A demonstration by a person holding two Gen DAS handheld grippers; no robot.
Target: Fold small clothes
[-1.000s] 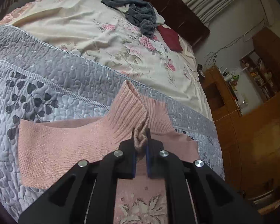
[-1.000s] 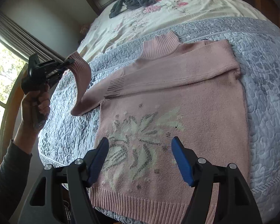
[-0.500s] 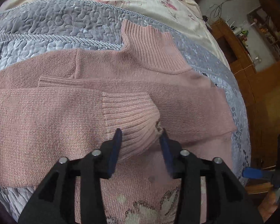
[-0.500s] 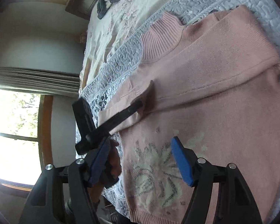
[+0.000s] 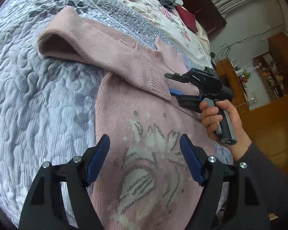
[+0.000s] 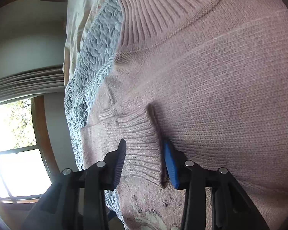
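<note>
While the pink knitted turtleneck sweater with a pale flower motif [image 5: 144,115] lies flat, front up, on the grey-blue quilted bedspread [image 5: 38,105], the step in hand looks like settling the folded-in sleeve, whose ribbed cuff [image 6: 142,149] rests across the chest just above the motif. To do it well, I would close the right gripper [image 6: 145,164] on the cuff's free edge alone, without catching the body knit beneath, then draw the sleeve straight so it lies square below the ribbed collar [image 6: 153,15], and smooth the puffed fold at the shoulder [image 5: 55,46], which stands open like a pocket. That gripper's blue-padded jaws stand part-open, straddling the cuff, one pad at the cuff's edge; nothing is clamped. Its holder's hand [image 5: 218,118] wraps the grey grip, the tool reaching low across the sweater from the right side. Over the motif the left gripper [image 5: 145,159] hovers with jaws wide and empty, pointing up the garment toward the collar.
</note>
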